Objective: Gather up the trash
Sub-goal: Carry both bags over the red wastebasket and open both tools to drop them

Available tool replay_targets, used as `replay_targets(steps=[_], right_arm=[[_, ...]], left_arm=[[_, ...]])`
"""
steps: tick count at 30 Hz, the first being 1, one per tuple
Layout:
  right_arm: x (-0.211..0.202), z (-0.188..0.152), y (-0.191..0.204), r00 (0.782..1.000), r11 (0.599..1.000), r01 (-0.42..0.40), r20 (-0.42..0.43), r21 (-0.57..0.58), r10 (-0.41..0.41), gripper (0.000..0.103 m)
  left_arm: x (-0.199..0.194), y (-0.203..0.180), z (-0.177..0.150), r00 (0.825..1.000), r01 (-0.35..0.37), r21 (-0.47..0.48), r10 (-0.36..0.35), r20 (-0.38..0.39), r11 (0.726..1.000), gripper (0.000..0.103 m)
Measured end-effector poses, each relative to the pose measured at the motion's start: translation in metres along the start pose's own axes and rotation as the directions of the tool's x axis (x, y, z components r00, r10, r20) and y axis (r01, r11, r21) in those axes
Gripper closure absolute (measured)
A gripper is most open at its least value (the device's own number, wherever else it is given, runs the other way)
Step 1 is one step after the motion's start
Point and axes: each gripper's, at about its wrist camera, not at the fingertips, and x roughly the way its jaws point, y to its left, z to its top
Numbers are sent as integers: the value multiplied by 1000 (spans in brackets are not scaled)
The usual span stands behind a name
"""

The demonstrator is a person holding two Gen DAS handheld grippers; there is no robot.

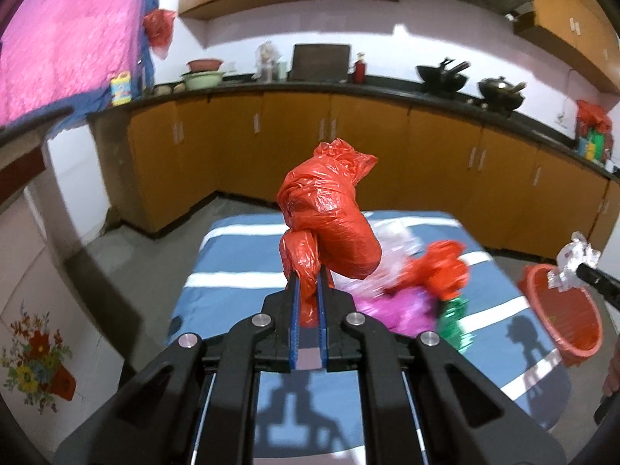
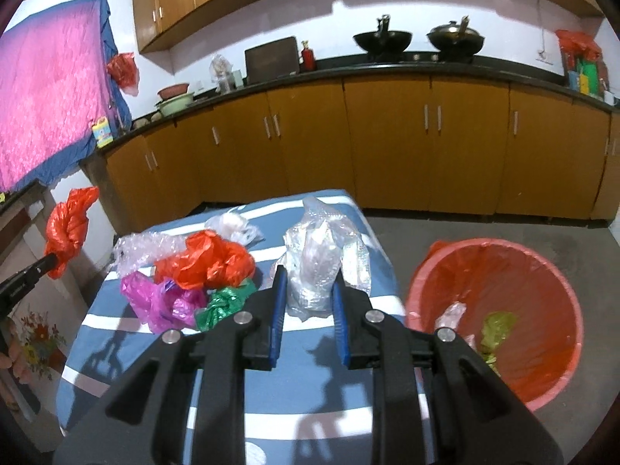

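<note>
Trash was partly collected: the red bin (image 2: 500, 321) beside the worktop (image 2: 317, 352) already held a few scraps, among them something yellow-green and a clear piece. A heap remained on the striped cloth: a red bag (image 2: 209, 257), a magenta bag (image 2: 162, 302), a green wrapper (image 2: 223, 304) and clear film (image 2: 143, 248). The left claw (image 1: 307, 290) was clenched on a knotted red plastic bag (image 1: 329, 213), held up above the worktop and well apart from the bin. The right claw (image 2: 310, 290) gripped a bundle of clear bubble wrap (image 2: 321, 259) between its blue pads, lifted over the worktop's near right part, with the bin just to its right. Both pieces seemingly awaited dropping in, then the heap.
</note>
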Motion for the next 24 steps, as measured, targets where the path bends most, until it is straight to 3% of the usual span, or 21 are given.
replay_targets(steps=[10, 24], right_arm=[[-46, 7, -55, 995, 995, 77, 65, 59, -81, 81], [-72, 5, -113, 979, 980, 178, 83, 90, -186, 81]], left_arm=[[-15, -81, 16, 990, 131, 54, -134, 50, 990, 95], [-9, -165, 7, 956, 289, 91, -292, 13, 953, 95]])
